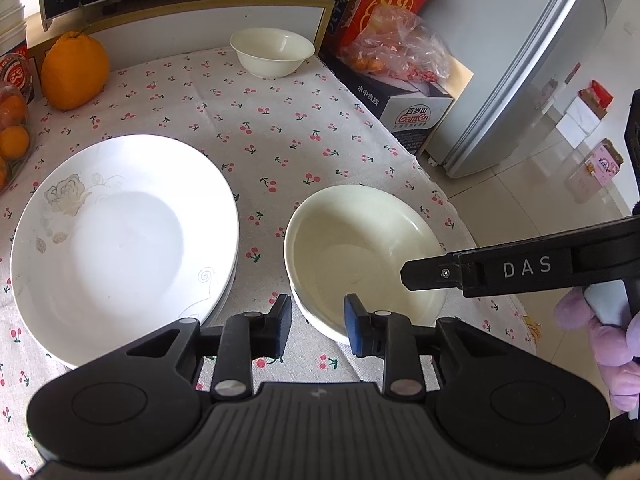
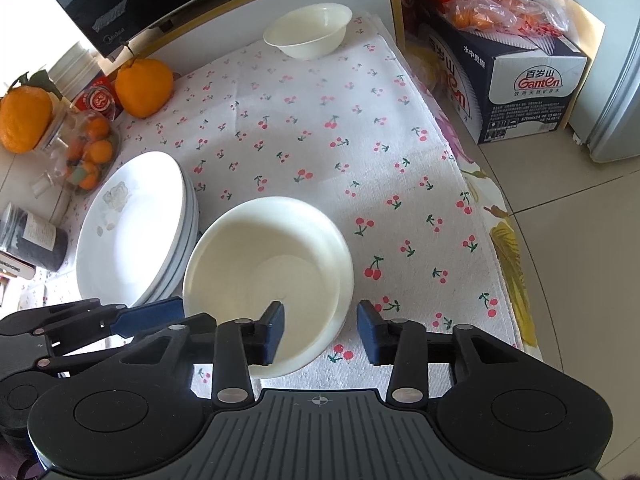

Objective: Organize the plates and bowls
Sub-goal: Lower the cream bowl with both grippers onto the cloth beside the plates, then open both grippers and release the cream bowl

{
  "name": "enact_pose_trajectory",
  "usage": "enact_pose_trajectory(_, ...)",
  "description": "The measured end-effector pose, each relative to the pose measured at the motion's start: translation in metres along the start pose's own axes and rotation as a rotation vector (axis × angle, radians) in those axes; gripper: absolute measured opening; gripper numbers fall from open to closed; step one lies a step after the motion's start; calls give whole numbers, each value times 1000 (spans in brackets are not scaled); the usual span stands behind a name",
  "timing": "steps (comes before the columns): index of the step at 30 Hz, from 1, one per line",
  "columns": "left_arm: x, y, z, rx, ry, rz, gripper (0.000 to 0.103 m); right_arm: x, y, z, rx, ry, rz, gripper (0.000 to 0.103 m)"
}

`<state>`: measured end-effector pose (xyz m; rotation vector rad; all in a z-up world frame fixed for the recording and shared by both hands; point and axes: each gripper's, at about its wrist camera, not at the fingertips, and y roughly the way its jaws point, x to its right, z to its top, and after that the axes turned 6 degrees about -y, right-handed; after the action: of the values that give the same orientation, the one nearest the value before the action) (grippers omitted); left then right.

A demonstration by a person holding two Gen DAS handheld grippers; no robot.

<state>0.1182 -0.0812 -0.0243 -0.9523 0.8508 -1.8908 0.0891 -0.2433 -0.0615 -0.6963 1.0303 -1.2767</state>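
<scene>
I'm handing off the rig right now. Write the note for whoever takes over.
Left tool: open, straddling the near rim of the cream bowl stack, pads not pressing.
Right tool: open, straddling the same stack's rim, nothing gripped.
White plates: stacked at left, beside the bowls.
Done: plates stacked, some bowls nested.
Left: the single small bowl at the far edge of the cherry cloth probably goes onto the bowl stack.

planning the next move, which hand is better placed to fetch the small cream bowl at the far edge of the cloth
Right, probably. The right gripper is open astride the stacked cream bowls' rim, and the small cream bowl lies nearer straight ahead.
</scene>
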Motion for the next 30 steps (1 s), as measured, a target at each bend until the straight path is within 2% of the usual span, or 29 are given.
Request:
enact_pose_trajectory(4, 0, -2, 0, 6, 3, -5, 33, 5, -3, 2, 8, 27, 15, 52)
enact_pose_trajectory(8, 1, -5, 1, 15, 7, -9, 39, 9, -6, 3, 13, 48, 21, 54)
enact_pose_trajectory(13, 1, -13, 4, 37, 3, -13, 55, 17, -10, 6, 26, 85, 36, 64)
enact_pose_trajectory(18, -3, -25, 10, 82, -21, -9, 69, 25, -20, 10, 69, 118, 50, 69)
enact_pose_trajectory(19, -4, -27, 12, 92, -30, -4, 71, 27, -22, 11, 81, 127, 54, 70)
enact_pose_trajectory(22, -7, -33, 20, 126, -56, 15, 80, 32, -29, 13, 119, 154, 71, 81)
enact_pose_trajectory(27, -9, -43, 36, 214, -77, 58, 95, 41, -38, 23, 181, 198, 85, 82)
enact_pose_trajectory(30, -11, -43, 49, 248, -88, 100, 99, 46, -39, 33, 201, 241, 94, 87)
